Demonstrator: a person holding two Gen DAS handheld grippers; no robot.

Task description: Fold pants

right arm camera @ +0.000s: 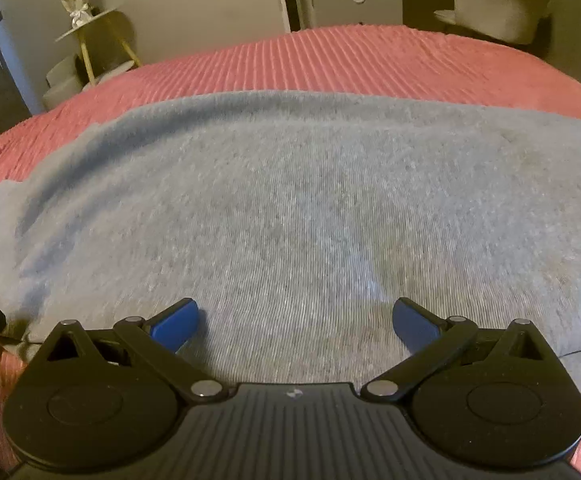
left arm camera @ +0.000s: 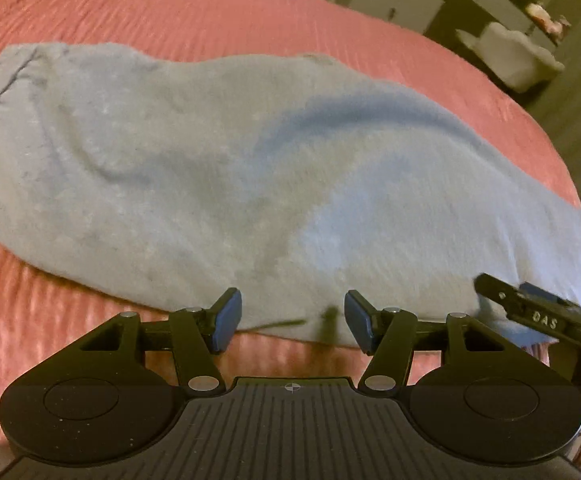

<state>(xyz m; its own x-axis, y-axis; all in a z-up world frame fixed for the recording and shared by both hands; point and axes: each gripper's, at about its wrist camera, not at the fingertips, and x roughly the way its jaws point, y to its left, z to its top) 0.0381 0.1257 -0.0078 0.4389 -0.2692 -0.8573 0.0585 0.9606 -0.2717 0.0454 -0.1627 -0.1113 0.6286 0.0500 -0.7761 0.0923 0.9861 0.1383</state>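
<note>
- The pants point(left arm camera: 250, 168) lie spread flat on the bed point(left arm camera: 210, 12), likely so an edge can be taken for a fold.
- The left gripper point(left arm camera: 293, 320) is released, low at the near hem, the cloth just ahead.
- The right gripper point(right arm camera: 295, 326) is released too, poised over the cloth.

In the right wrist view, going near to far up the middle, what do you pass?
Right gripper, open → grey pants → pink bedspread → cabinet against the far wall.
</note>
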